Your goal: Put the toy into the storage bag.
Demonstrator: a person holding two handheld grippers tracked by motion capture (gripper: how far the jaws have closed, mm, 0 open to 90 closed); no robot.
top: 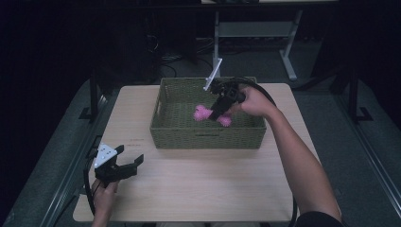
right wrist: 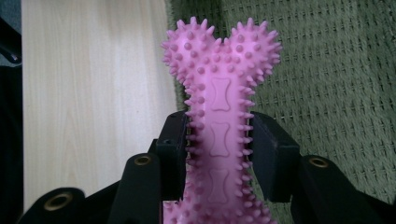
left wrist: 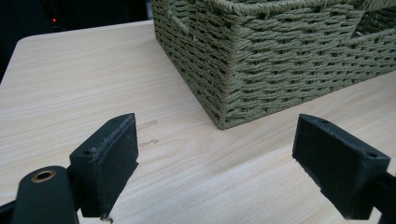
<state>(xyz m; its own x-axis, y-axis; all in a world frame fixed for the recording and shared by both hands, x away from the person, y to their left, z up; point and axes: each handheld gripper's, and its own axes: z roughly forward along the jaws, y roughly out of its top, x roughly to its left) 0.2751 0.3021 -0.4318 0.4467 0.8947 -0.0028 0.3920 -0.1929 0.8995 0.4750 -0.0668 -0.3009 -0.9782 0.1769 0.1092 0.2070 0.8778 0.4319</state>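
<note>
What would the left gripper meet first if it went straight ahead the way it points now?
Probably the near corner of the olive woven wicker basket. The open left gripper points across bare light wooden table at that corner, though depth is hard to judge.

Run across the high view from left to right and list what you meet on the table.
left gripper → woven basket → pink spiky bone toy → right gripper, shut on the toy → the person's right hand

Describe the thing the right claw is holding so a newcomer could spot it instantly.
Start at the green woven basket at the table's far middle. Over its inside, the right claw grips a pink bone-shaped toy by its shaft. It is the only pink, spiky item there.
</note>
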